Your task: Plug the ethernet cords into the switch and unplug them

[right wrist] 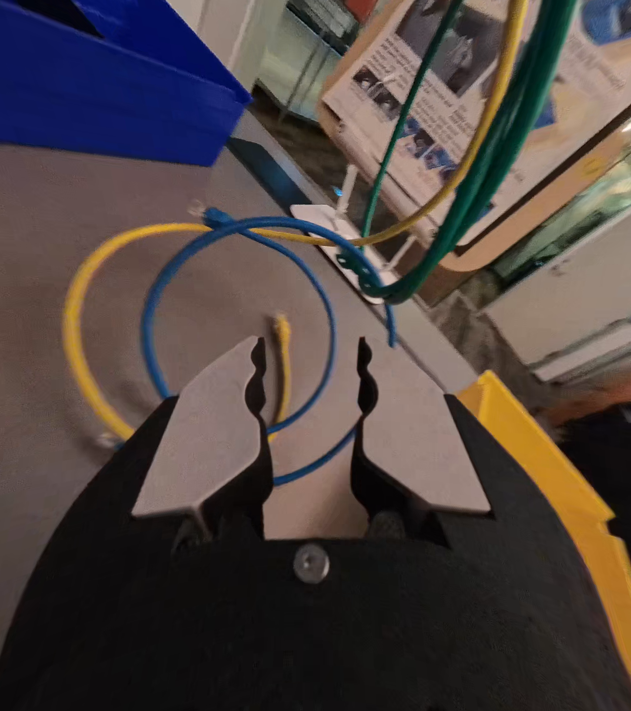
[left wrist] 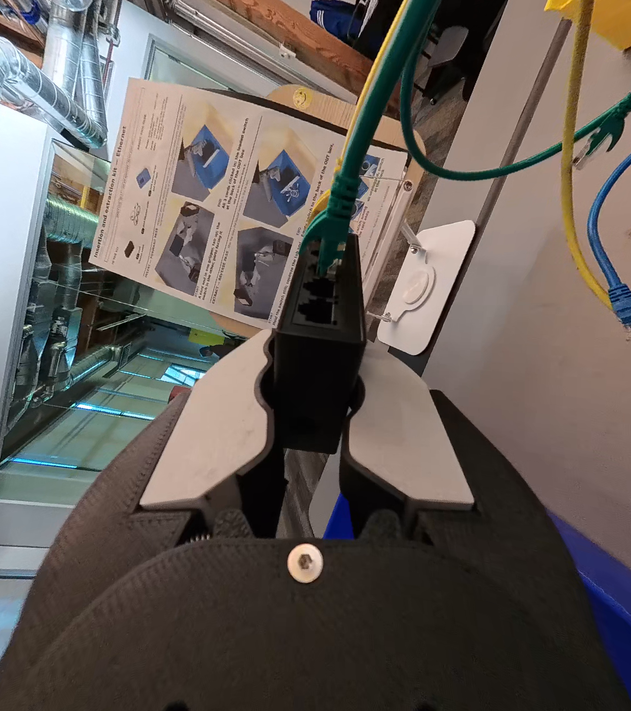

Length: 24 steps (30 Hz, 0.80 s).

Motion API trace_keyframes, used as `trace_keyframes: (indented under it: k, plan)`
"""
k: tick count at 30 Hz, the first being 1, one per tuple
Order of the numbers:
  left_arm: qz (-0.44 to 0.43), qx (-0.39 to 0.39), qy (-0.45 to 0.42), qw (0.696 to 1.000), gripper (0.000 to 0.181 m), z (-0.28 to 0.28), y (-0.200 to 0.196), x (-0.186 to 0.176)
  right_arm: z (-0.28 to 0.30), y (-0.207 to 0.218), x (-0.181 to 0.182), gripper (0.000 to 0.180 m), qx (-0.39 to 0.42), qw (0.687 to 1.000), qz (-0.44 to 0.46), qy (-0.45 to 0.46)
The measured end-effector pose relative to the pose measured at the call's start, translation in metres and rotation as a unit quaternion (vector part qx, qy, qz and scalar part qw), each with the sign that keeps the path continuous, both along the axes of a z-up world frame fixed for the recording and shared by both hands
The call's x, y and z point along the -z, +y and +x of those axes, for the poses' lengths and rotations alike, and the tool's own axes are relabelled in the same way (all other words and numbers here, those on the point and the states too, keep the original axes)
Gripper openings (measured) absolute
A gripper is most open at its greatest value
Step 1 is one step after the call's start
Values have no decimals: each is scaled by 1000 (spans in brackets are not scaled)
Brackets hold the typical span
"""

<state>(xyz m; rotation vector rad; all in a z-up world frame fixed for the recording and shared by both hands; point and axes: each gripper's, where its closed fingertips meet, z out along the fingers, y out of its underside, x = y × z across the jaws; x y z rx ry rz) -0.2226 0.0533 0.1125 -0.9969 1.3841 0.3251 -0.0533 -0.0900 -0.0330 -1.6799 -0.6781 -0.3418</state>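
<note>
One green cord [left wrist: 338,200] is sitting in the switch [left wrist: 321,346], which the left gripper's [left wrist: 315,348] fingers are pinching. Right gripper [right wrist: 310,342], fingers spread, is hovering over the yellow cord [right wrist: 281,327] and blue cord [right wrist: 237,307] on the surface [right wrist: 37,250]; crossed loops are risking a snag.

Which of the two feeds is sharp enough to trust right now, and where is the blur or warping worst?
Left wrist view: sharp on the black plastic switch and green ethernet cord plugged into it; wide-angle bending toward the edges, tilting the printed instruction sheet. Right wrist view: motion-smeared throughout, worst on the hanging green and yellow ethernet cord; the blue ethernet cord loop stays readable.
</note>
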Motion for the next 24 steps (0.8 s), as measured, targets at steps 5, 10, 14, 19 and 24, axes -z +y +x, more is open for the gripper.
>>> trace_keyframes:
  k: [5, 10, 14, 19, 24]
  plan:
    - [10, 24, -18, 1000, 31, -4, -8, -9, 27, 43, -15, 51, -52, 995, -85, 25]
    - [8, 34, -29, 999, 31, -9, -11, -15, 52, 65, 11, 17, -53, 976, -206, -38]
    - [0, 26, -18, 1000, 31, -12, -4, -9, 41, 62, -6, 7, -86, 979, -186, -5]
    - [-19, 36, -14, 999, 30, -7, -3, -2, 30, 52, -55, 8, -143, 981, -122, 37]
    - [-32, 21, -56, 998, 31, -13, 0, -14, 34, 48, -74, 17, -138, 983, -111, 45]
